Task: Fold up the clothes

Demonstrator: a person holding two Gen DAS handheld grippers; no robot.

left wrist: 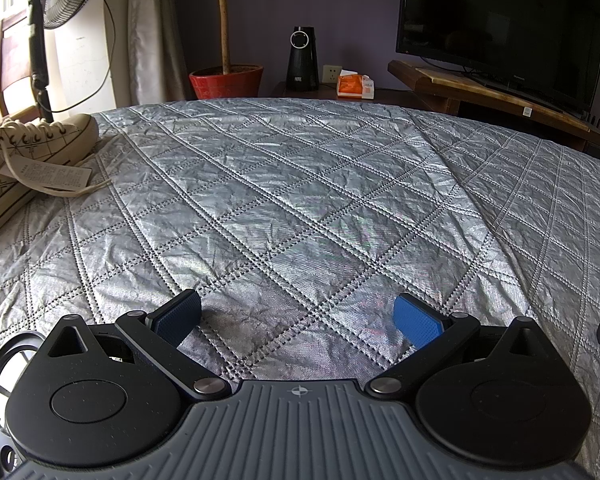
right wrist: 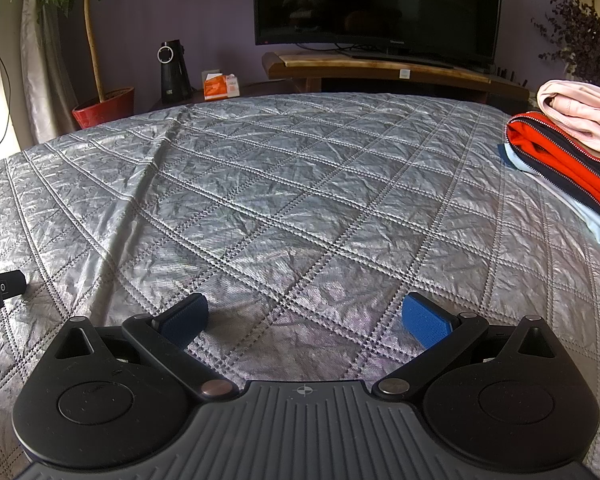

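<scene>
**Both tongs empty over a bare bed**

The left tongs (left wrist: 298,320) and right tongs (right wrist: 304,320) hover spread wide, gripping nothing, above the quilted bed (right wrist: 280,184). This looks like a pause between garments. The stack of clothes (right wrist: 568,148) lies far right of the right tongs, seemingly already folded; the frame edge cuts it off. A shoe (left wrist: 28,160) lies far left of the left tongs.

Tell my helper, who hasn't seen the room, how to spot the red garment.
Start at the silver quilted bedspread and look to its right edge, where a stack of clothes sits. The red garment lies under a pink one; alone there, it has a dark zipped band.
</scene>
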